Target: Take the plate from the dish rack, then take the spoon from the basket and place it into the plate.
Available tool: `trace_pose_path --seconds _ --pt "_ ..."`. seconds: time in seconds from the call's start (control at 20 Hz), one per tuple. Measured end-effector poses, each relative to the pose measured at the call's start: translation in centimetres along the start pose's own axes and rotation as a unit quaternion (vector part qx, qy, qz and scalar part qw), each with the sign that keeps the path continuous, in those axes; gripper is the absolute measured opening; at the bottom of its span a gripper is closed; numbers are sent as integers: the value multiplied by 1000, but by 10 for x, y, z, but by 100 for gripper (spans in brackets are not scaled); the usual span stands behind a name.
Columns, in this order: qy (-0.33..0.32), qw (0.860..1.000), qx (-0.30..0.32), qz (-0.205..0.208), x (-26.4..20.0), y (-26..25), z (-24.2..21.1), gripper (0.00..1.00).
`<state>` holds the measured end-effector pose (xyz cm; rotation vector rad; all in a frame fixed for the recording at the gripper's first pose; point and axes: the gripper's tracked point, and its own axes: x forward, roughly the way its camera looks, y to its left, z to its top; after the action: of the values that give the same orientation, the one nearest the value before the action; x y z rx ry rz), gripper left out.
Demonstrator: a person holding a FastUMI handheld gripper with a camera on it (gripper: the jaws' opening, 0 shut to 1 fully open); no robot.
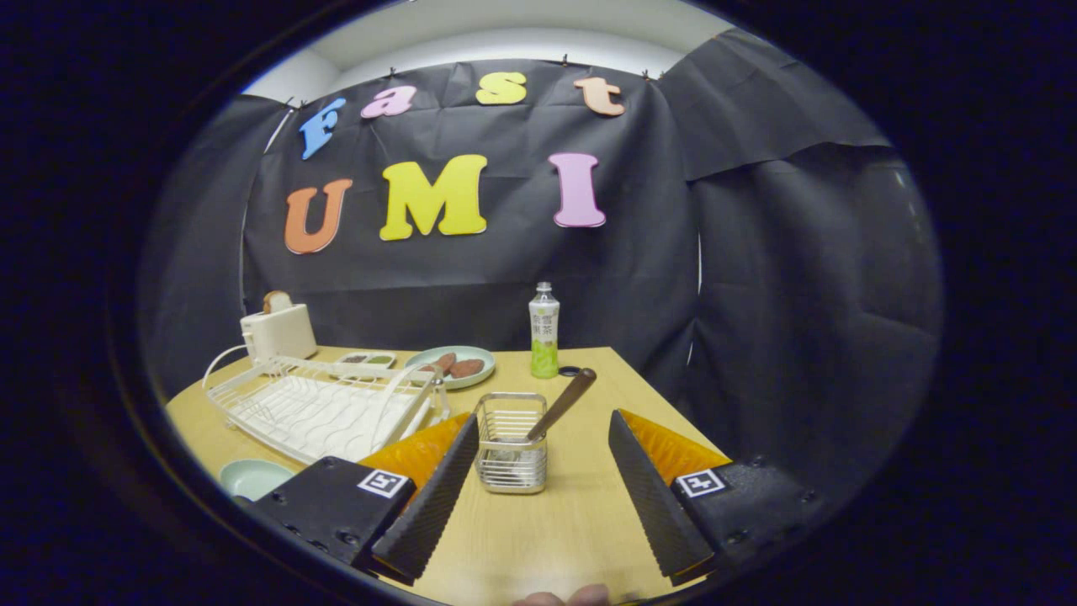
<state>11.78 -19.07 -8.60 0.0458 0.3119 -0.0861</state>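
Non-task items on my wooden table: toaster at far left corner by booth wall, bread slice sticking out of slot. Small tray with dark and green portions just right of toaster. Pale green dish holding brown food pieces next to tray. Drink bottle, green liquid, upright at far edge; dark bottle cap lying just beside its base
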Motion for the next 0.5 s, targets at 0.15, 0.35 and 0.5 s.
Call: trace_pose_path --seconds 0.15,0.35,0.5 --pt "4 1000 16 5 30 -5 2 100" --pt "5 1000 25 17 57 -2 7 100" --pt "10 1000 17 18 72 4 8 99"
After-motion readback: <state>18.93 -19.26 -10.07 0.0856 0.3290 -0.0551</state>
